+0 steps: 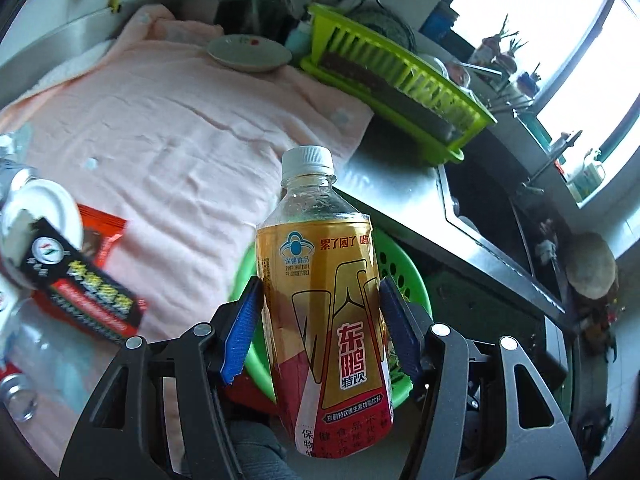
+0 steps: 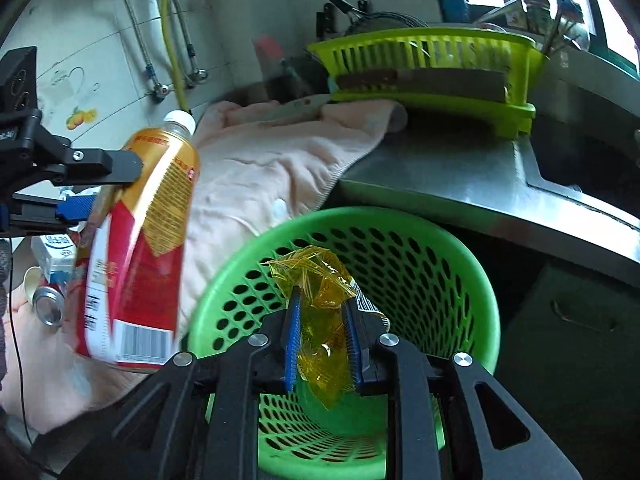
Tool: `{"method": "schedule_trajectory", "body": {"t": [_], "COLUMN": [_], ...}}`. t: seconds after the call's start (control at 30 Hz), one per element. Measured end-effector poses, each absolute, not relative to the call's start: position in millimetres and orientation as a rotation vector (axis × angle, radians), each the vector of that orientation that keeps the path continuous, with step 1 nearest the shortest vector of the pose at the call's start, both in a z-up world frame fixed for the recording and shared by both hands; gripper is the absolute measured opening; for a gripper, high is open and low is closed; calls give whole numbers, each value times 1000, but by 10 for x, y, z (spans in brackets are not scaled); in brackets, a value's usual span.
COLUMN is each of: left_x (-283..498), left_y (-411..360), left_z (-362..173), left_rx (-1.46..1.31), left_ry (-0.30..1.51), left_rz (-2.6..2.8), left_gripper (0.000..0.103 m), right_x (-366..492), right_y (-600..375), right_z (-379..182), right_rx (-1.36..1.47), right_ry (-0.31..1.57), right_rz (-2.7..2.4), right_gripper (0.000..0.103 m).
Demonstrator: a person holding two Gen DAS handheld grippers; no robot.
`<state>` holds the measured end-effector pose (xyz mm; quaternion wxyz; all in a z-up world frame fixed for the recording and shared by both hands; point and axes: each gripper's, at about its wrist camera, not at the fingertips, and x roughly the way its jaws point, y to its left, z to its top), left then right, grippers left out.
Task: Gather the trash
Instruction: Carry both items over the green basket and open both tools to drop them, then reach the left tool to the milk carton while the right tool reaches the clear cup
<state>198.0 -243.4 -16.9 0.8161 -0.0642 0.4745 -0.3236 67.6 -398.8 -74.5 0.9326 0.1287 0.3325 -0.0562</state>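
A plastic drink bottle (image 1: 320, 280) with a white cap and a gold and red label stands upright between the blue pads of my left gripper (image 1: 316, 296), which is shut on it. The right wrist view shows this bottle (image 2: 136, 248) tilted at the left, held by the left gripper (image 2: 108, 188) beside the basket. My right gripper (image 2: 324, 340) is shut on a crumpled yellow wrapper (image 2: 320, 292) and hangs over the mouth of a green perforated basket (image 2: 400, 220). The basket (image 1: 404, 280) shows just behind the bottle.
A pink towel (image 1: 180, 128) covers the counter, with a plate (image 1: 248, 52) at its far end. A lime dish rack (image 1: 392, 76) and a steel sink (image 1: 480, 200) lie to the right. A black packet (image 1: 92, 292), a red packet (image 1: 104, 232) and a can (image 2: 48, 304) lie at the left.
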Motion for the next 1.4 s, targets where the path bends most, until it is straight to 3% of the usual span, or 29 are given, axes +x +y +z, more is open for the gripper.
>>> {"method": "schedule_trajectory", "body": {"t": [0.07,0.1,0.23,0.67,0.97,1.4], "left_x": [2007,2013,1997,1791,1528,1487], "left_y": [-2511,-2565,-2682,-2437,-1643,-100], "left_z": [-245,-295,-454,-301,27,118], "left_rx": [-135,-129,-98,-29,-23,-169], "left_ry": [1024,1033,1068,1038,950,897], "left_rz": [-699,-703,-705,-643,-472,-113], "left_gripper": [59,59,58,65,70,74], "right_x": [645,601,558,429,461,700], "right_y": [-4049,-4082,-4142,-3986,-3484,-2684], "right_z": [-752,-744,-727,-515,-293,-152], "right_rx": [268,263,265,239,217,149], "right_ry": [673,659,651,609,578,571], "right_rz": [-136,-155,-174,-145,-24,180], "right_gripper": [51,54,55,77,86,87]}}
